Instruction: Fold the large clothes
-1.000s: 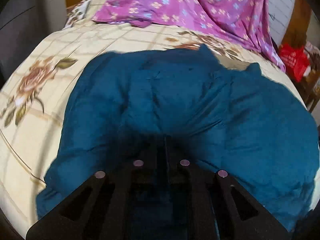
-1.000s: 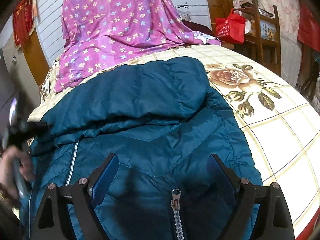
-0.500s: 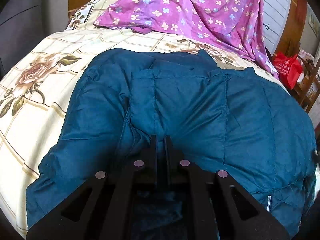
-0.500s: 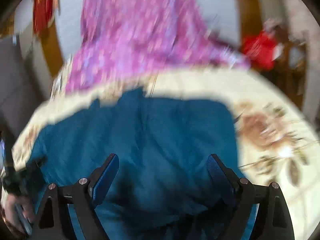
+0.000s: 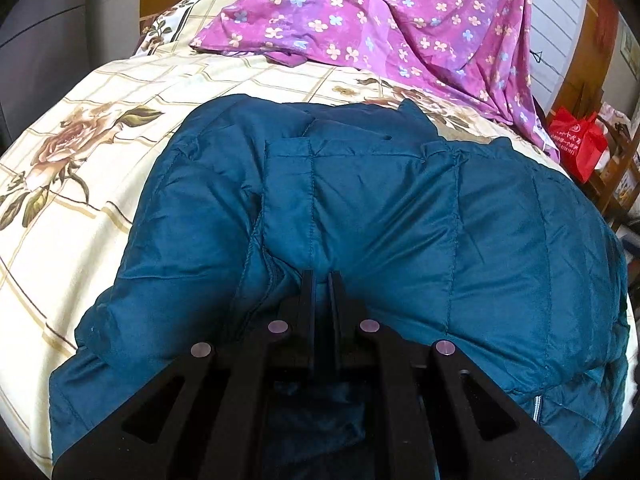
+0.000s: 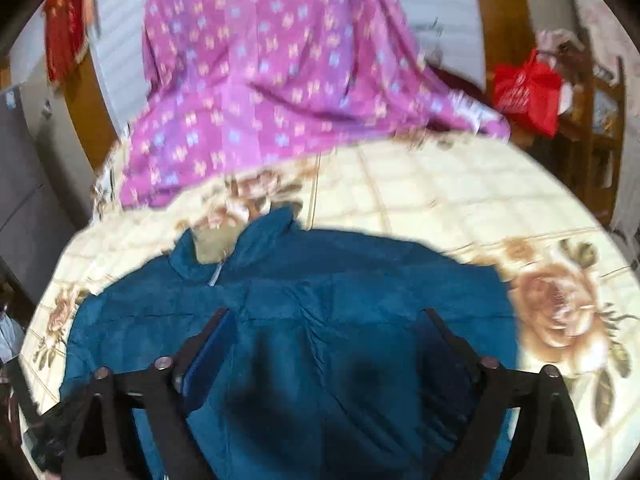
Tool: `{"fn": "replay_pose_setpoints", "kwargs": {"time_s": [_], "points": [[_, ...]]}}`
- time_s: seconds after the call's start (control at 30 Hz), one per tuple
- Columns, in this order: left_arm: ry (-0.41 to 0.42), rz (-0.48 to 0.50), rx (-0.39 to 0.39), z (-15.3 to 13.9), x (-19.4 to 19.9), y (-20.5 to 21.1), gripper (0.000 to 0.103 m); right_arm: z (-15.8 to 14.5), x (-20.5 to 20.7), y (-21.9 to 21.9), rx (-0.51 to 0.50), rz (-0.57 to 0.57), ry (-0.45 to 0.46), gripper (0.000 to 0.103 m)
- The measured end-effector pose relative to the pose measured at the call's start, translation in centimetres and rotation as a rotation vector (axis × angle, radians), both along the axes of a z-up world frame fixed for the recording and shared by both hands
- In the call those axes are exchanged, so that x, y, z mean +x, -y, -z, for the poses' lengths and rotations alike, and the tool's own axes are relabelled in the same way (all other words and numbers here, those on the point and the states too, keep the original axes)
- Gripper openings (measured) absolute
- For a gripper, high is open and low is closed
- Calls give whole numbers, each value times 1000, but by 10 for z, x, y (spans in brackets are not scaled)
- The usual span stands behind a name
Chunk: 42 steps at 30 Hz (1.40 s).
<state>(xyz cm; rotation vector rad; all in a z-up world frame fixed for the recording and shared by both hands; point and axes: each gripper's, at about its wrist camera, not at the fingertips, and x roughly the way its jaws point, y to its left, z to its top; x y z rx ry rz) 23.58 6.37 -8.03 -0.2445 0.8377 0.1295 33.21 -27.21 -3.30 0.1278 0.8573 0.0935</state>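
Teal quilted nylon fills the lower half of both wrist views: a padded jacket (image 5: 400,216) lies spread across a cream bedspread (image 5: 100,184) printed with a tan grid and large brown roses. Seen from the left wrist, the left gripper (image 5: 321,276) sits at bottom centre of the frame, its two black fingers (image 5: 307,292) drawn almost together with a fold of the jacket's fabric pinched between them, the cloth puckering into creases just above the tips. A stitched seam runs up the frame from that pinch toward the jacket's far edge, and a short length of pale zipper (image 5: 537,408) shows at lower right.

From the right wrist, which is blurred, the right gripper (image 6: 324,312) stands wide at the bottom of the frame, its blue-padded fingers (image 6: 208,344) spread to either side above the jacket with nothing between them; whether they touch the cloth cannot be told. The jacket's collar (image 6: 224,240) points toward the upper centre, showing a pale lining.

Beyond the jacket, at the top of both frames, a magenta sheet (image 5: 400,20) scattered with small flowers drapes down onto the bed. A red bag (image 6: 524,92) sits on wooden furniture at the right edge.
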Motion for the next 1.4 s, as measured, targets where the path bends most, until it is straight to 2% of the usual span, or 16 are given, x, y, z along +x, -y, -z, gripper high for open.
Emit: {"fn": "replay_pose_setpoints", "kwargs": {"time_s": [0.03, 0.07, 0.2, 0.3, 0.37, 0.43, 0.53, 0.63, 0.7, 0.83, 0.87, 0.97, 1.03, 1.2, 1.3, 1.4], "points": [[2, 1, -2, 0, 0, 0, 8, 24, 11, -2, 1, -8, -90, 92], [4, 2, -3, -1, 0, 0, 8, 37, 11, -1, 25, -24, -99, 96], [3, 2, -2, 0, 0, 0, 7, 27, 12, -8, -46, -9, -112, 96], [3, 2, -2, 0, 0, -1, 7, -5, -8, -14, -76, 40, -4, 86], [2, 1, -4, 0, 0, -1, 7, -26, -29, -40, -27, -31, 106, 87], [2, 0, -5, 0, -1, -1, 7, -26, -36, -67, -25, -107, 122, 89], [4, 1, -8, 0, -1, -1, 8, 19, -29, -106, -117, -188, -19, 97], [3, -2, -13, 2, -1, -2, 7, 30, -34, -108, -120, -184, -25, 100], [3, -2, -12, 2, -1, -2, 7, 17, -40, -100, -99, -202, -30, 97], [4, -2, -17, 2, 0, -2, 7, -8, -91, -58, -100, -136, 109, 98], [4, -3, -16, 2, 0, -2, 7, 3, -100, -44, -114, -118, 90, 103], [5, -2, -19, 2, 0, -3, 7, 54, -101, -21, -103, -156, -132, 103], [2, -2, -19, 2, 1, -3, 7, 41, -119, -11, -121, -144, -56, 103], [4, 2, -7, 1, -1, -2, 7, 15, -202, 37, 70, -71, 29, 103], [-14, 69, 72, -15, -16, 3, 7, 16, -244, 53, 27, -15, 46, 103], [28, 116, 88, -39, -58, -3, 19, 21, -282, 74, -19, 62, 85, 103]]}}
